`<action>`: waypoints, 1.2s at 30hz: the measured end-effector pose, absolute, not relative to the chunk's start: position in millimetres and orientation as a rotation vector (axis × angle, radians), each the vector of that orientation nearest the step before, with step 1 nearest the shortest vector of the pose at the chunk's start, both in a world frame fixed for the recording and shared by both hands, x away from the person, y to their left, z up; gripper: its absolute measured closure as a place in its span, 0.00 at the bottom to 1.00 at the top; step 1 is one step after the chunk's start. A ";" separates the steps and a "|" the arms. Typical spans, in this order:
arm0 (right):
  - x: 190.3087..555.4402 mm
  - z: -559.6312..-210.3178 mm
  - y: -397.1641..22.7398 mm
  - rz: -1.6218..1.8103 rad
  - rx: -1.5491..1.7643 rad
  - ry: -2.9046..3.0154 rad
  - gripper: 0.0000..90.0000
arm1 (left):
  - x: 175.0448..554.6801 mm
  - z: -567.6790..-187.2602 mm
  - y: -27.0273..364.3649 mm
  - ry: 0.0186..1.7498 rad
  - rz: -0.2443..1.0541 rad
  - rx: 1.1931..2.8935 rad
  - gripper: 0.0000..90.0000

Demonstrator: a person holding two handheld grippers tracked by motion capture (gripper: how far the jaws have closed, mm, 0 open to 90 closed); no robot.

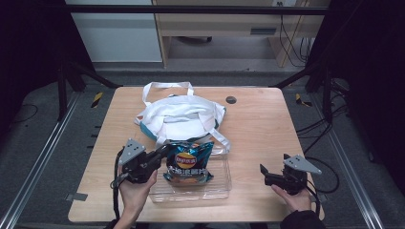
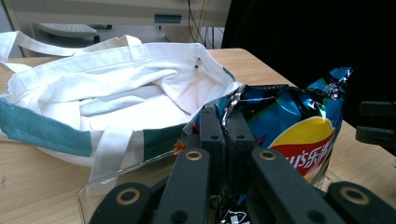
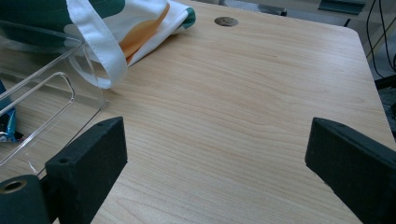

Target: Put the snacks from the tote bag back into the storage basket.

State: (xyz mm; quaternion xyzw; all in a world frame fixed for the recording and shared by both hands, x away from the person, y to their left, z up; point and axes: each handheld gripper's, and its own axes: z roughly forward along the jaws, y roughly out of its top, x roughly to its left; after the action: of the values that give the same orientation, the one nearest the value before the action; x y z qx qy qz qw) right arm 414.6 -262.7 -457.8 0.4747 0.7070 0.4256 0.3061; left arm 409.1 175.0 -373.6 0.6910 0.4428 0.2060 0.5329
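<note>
The left gripper view looked straight along the left gripper point(image 2: 223, 126), whose jaws were clenched on the crimped top edge of a blue chip bag point(image 2: 299, 135). The bag stood just beyond and to the right of the jaw tips, its lower part inside a clear plastic bin point(image 1: 217, 183). From where I stood it seemed a light, puffy thing: thin crackling foil, slick to the touch, with brittle contents that a hard squeeze across the middle would likely crush. The flat sealed seam along the top was, to my mind, the right place to take hold, since it is stiffer and gives the pads something to bite without bursting the air cushion.

Ahead and to the left of those jaws lay a white tote bag point(image 2: 116, 88) with teal panels, slumped open on the wooden table point(image 1: 258, 124). Its limp mouth and loose handles sat close to the chip bag, and one strap draped over the bin's rim; I judged these could snag anything lifted toward the tote.

The right gripper point(image 1: 277, 179) rested well apart, its jaws released and spread wide with bare table between them, the bin's corner point(image 3: 51, 93) beyond its left jaw.
</note>
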 end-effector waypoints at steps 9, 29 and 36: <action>415.3 -458.5 -261.9 1.122 1.258 1.874 0.06 | 418.3 -374.0 173.8 1.049 0.512 1.642 0.96; 416.8 -459.8 -261.7 1.116 1.260 1.880 0.06 | 432.2 -379.3 171.9 1.011 0.559 1.663 0.80; 416.3 -459.3 -262.1 1.120 1.257 1.878 0.06 | 430.6 -378.8 173.4 0.971 0.559 1.680 0.66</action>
State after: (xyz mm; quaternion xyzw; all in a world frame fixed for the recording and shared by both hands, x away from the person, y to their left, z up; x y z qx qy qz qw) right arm 416.3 -262.1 -459.3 0.4745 0.7092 0.4230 0.3049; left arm 430.6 173.4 -378.8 0.7044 0.4071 0.2344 0.5322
